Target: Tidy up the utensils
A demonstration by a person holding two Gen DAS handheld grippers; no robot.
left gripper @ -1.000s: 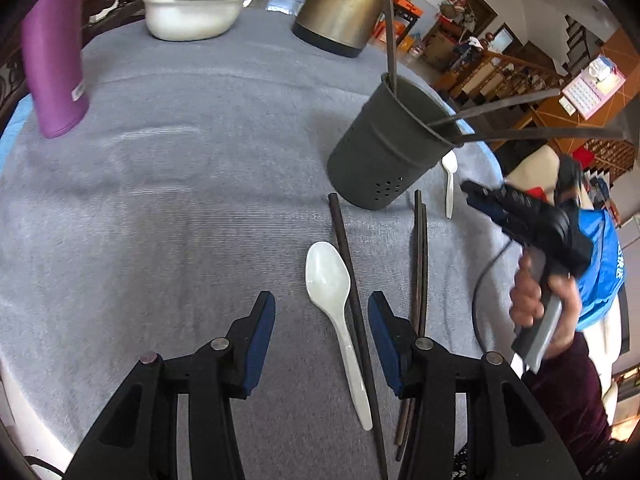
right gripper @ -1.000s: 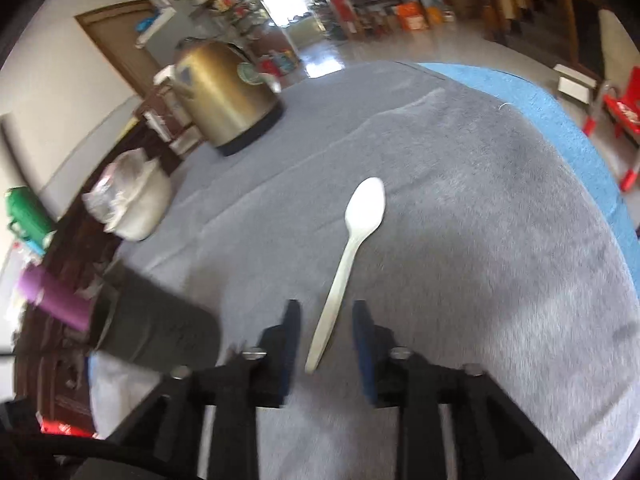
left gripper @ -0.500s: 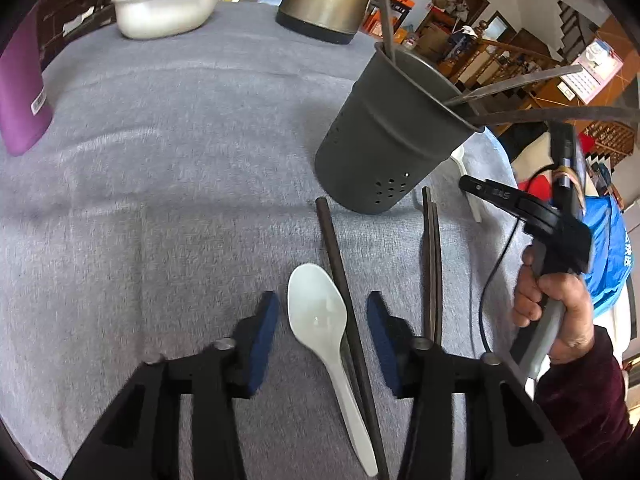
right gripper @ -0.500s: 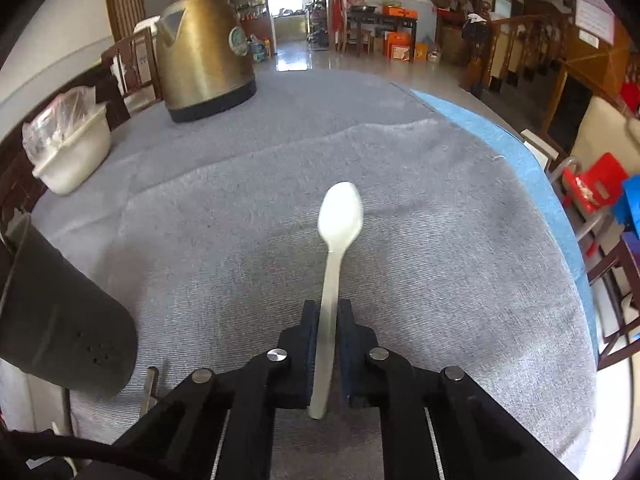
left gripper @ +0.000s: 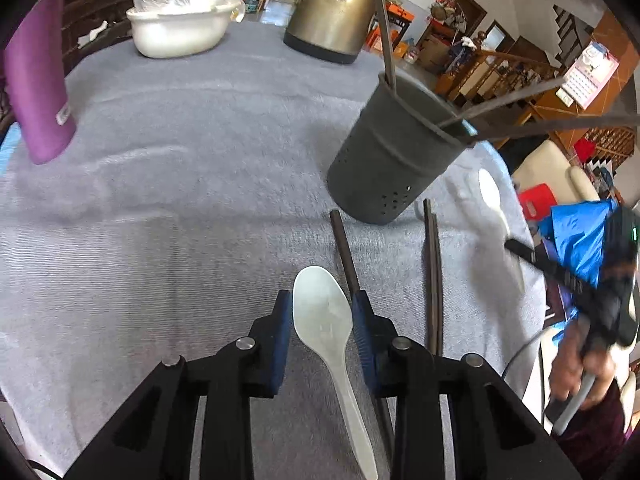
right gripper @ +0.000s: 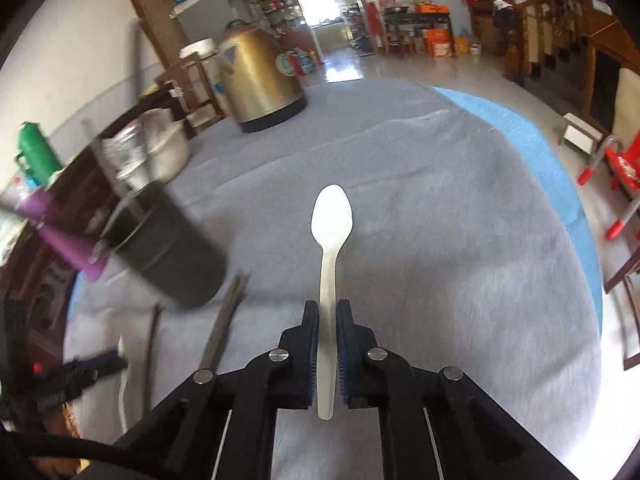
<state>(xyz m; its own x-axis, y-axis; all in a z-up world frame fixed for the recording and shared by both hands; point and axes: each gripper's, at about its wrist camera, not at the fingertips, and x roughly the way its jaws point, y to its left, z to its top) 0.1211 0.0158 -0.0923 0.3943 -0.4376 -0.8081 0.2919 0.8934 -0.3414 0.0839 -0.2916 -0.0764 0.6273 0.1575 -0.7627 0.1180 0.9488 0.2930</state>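
Note:
A white plastic spoon [left gripper: 324, 320] lies on the grey tablecloth [left gripper: 180, 200] with its bowl between the pads of my left gripper [left gripper: 321, 304]. Its jaws are closing, and a thin gap still shows at the left pad. A dark chopstick [left gripper: 343, 246] lies just to the right, and a pair of chopsticks [left gripper: 434, 280] lies further right. My right gripper [right gripper: 328, 316] is shut on the handle of a second white spoon [right gripper: 331, 216], held above the cloth. The dark perforated utensil holder [left gripper: 396, 160] stands behind, with several chopsticks in it; it appears blurred at the left of the right wrist view [right gripper: 168, 256].
A brass kettle [left gripper: 332, 12] and a white bowl [left gripper: 180, 32] with a plastic bag stand at the back. A purple bottle [left gripper: 38, 80] stands at the far left. The table's edge curves along the right [right gripper: 560, 184], with chairs and a red stool beyond it.
My left gripper has come onto the spoon's bowl and its jaws have narrowed around it. My right gripper has shut on the other spoon's handle and lifted it, swinging toward the holder.

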